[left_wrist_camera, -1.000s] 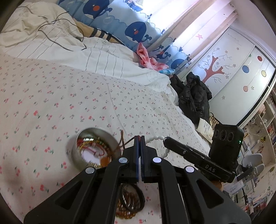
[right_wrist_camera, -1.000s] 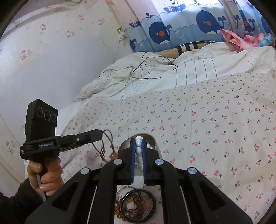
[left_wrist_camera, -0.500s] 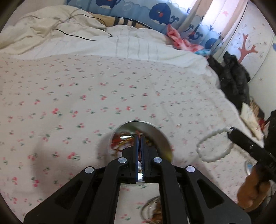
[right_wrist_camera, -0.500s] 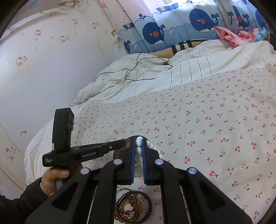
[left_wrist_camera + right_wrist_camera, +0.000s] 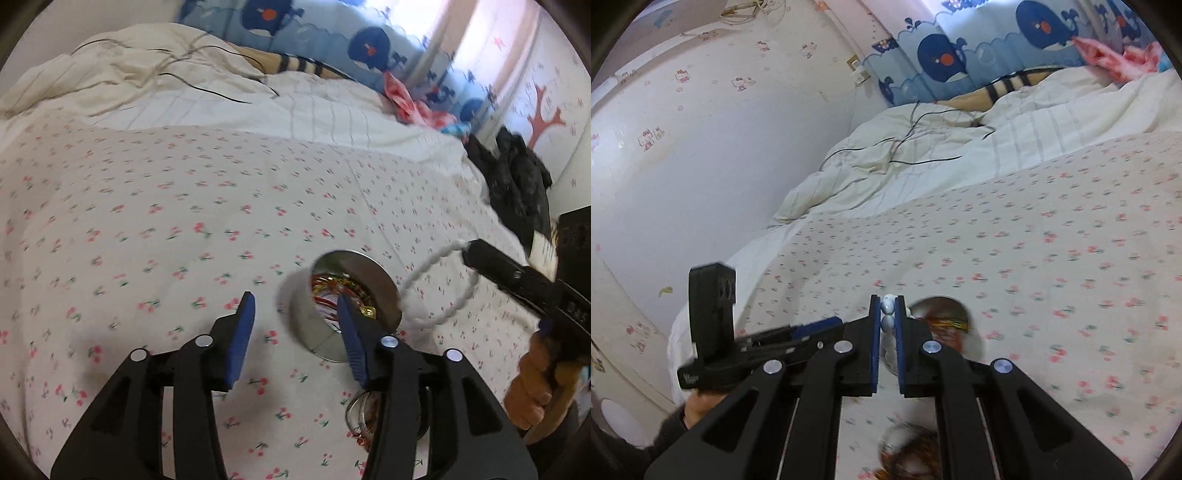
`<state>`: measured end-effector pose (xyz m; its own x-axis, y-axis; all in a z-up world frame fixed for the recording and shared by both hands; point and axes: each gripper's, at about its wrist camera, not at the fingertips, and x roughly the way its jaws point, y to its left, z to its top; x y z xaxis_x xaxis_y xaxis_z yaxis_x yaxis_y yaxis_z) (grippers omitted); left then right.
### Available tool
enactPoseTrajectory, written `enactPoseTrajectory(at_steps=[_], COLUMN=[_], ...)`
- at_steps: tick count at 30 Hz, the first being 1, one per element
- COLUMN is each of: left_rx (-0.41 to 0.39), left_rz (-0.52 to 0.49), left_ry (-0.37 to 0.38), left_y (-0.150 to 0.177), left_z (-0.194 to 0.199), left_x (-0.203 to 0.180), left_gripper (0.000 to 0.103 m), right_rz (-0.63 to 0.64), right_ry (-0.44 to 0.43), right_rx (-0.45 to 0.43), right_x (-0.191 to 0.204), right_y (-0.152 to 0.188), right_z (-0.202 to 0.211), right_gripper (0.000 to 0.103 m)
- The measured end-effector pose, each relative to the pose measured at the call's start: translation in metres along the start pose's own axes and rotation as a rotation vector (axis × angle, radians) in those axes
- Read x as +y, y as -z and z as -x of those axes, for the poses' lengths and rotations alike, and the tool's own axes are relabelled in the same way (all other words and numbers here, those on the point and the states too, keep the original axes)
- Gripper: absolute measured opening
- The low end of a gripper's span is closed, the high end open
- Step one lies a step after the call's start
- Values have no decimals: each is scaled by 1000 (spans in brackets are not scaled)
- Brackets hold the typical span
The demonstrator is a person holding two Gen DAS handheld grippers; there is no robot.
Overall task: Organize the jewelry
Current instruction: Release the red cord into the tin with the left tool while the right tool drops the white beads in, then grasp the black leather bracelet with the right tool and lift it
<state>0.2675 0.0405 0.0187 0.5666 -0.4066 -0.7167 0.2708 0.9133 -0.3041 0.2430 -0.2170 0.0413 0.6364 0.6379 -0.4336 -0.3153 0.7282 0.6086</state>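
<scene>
A round metal tin (image 5: pixel 325 332) stands on the cherry-print bedsheet with red and gold jewelry (image 5: pixel 332 291) inside. My left gripper (image 5: pixel 295 306) is open and empty, its right finger over the tin's opening. My right gripper (image 5: pixel 887 314) is shut on a white bead bracelet (image 5: pixel 887 317); the bracelet (image 5: pixel 439 284) hangs as a loop just right of the tin. The tin (image 5: pixel 945 314) shows just right of my right fingertips. A pile of brown bead bracelets and rings (image 5: pixel 365 417) lies on the sheet below the tin, also blurred in the right wrist view (image 5: pixel 912 450).
A rumpled white duvet (image 5: pixel 221 92) with black cables lies at the far side of the bed. Whale-print curtain (image 5: pixel 979 55) behind. Dark clothing (image 5: pixel 517 184) is piled at the bed's right edge. A wall (image 5: pixel 701 147) runs along the bed's left side.
My left gripper has opened and let the red cord fall into the tin, shifting left. My right gripper with the white bracelet has come closer to the tin.
</scene>
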Motion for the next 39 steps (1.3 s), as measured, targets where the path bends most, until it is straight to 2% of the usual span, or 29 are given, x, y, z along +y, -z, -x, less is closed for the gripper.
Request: enactPoseTrajectory(at_steps=[2,3,5,7,8,9,11,16,19,21,23,26,29,34,39], left_rx=[-20,-19,-17,-20,-22,-25,-26,-9,6,36,72,86,86,84,63], left_rz=[43,56,80,84,81,75,60,26,13,-9,-38,-80,-126,-146,-187], left_ry=[9,16,17,23,28,32,33,29,38,30,20,28,22,4,-52], left_y=[1,1,-2,-3,-3,-4,-4,7,24,40,48,54,59,61,63], left_z=[5,5,4,5,6,7,6,5,5,-1,-9,-14,-13,-13,-9], left_x=[12,16,23,24,24,22,17,2,-5,-11,-18,-33,-43,-47,-50], left_gripper=[50,50,50,50,50,50,51,52,54,55,55,55,58,60,62], right_rz=[-21,-26,-26,12,37,46,65,127,153,144,86,42,91,153,181], right_ry=[-23,-7,62,217,282,302,325,367,420,448,495,476,447,466,466], right_rx=[13,32,94,180,198,197,162,81,88,108,164,191,191,240,277], right_x=[1,-1,-6,-14,-17,-18,-16,-2,-6,-18,-36,-47,-36,-29,-27], right_y=[-1,0,4,12,15,17,18,24,42,62,77,76,77,86,93], right_z=[-14,-25,-47,-70,-75,-74,-63,-6,28,40,43,41,36,23,14], right_gripper=[8,8,8,9,13,25,36,38,46,47,46,46,46,46,46])
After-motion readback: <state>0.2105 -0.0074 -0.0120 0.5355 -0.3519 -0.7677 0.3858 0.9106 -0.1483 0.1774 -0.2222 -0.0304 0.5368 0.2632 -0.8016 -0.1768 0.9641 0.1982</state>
